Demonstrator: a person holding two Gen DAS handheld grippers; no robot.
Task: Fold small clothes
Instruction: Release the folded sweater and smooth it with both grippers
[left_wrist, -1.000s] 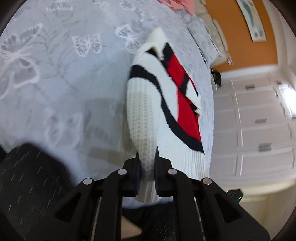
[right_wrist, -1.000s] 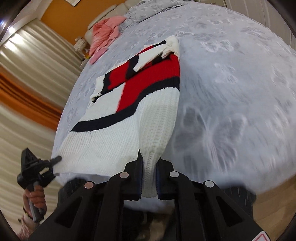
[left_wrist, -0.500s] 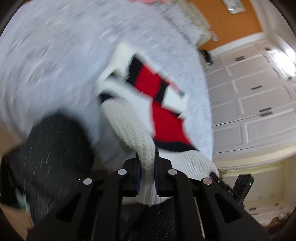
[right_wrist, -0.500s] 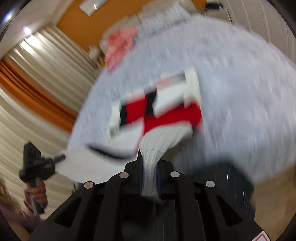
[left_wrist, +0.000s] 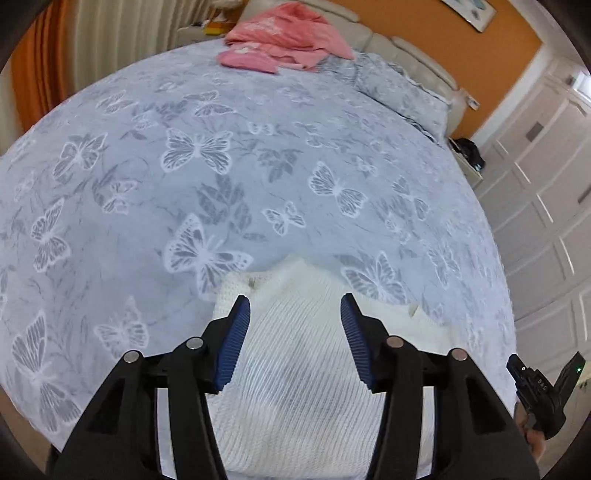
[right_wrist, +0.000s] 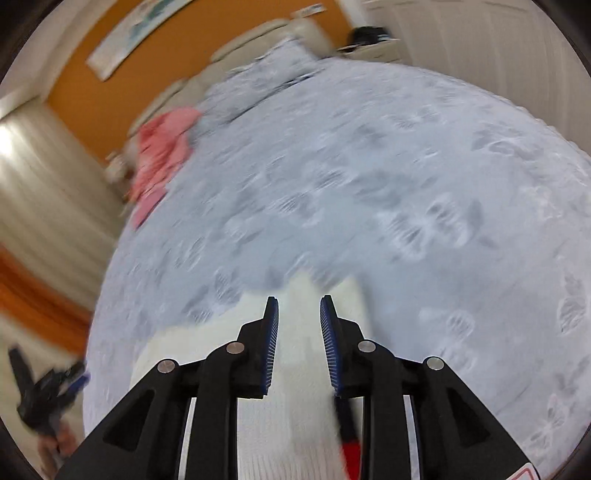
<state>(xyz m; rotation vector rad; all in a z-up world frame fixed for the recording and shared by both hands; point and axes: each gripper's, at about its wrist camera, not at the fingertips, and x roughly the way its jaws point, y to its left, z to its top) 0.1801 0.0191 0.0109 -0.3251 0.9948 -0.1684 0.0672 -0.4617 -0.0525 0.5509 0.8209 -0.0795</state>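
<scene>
The white knit sweater (left_wrist: 295, 354) lies folded on the near edge of the bed (left_wrist: 155, 206), white side up, directly under both cameras.

Left wrist view: the left tongs (left_wrist: 295, 314) are spread wide, the blue ribbed pads (left_wrist: 236, 332) apart and above the knit, holding nothing. This view is sharp. It resolves the butterfly print of the grey bedspread, a pile of pink clothes (left_wrist: 284, 48) at the far end of the bed, a pillow (left_wrist: 399, 88) in matching fabric, and white panelled cupboards (left_wrist: 546, 206) along the right side. At the lower right edge the right tongs (left_wrist: 539, 391) appear from outside, gripped by a hand; small light lettering on the black body is too small to read reliably.

Right wrist view: the right tongs (right_wrist: 297, 306) are also parted, with a narrower gap, over the white knit (right_wrist: 295, 406), and clamp nothing. This view is motion-blurred. It alone shows a strip of red and black (right_wrist: 349, 443) at the sweater's right edge, beside the right finger. It also shows a framed picture (right_wrist: 136, 33) on the orange wall, pale curtains (right_wrist: 44, 192) at left, the pink clothes (right_wrist: 159, 155), and the left tongs (right_wrist: 48, 391) as a blurred shape at lower left. A red-edged label at the bottom right corner is cut off and unreadable.
</scene>
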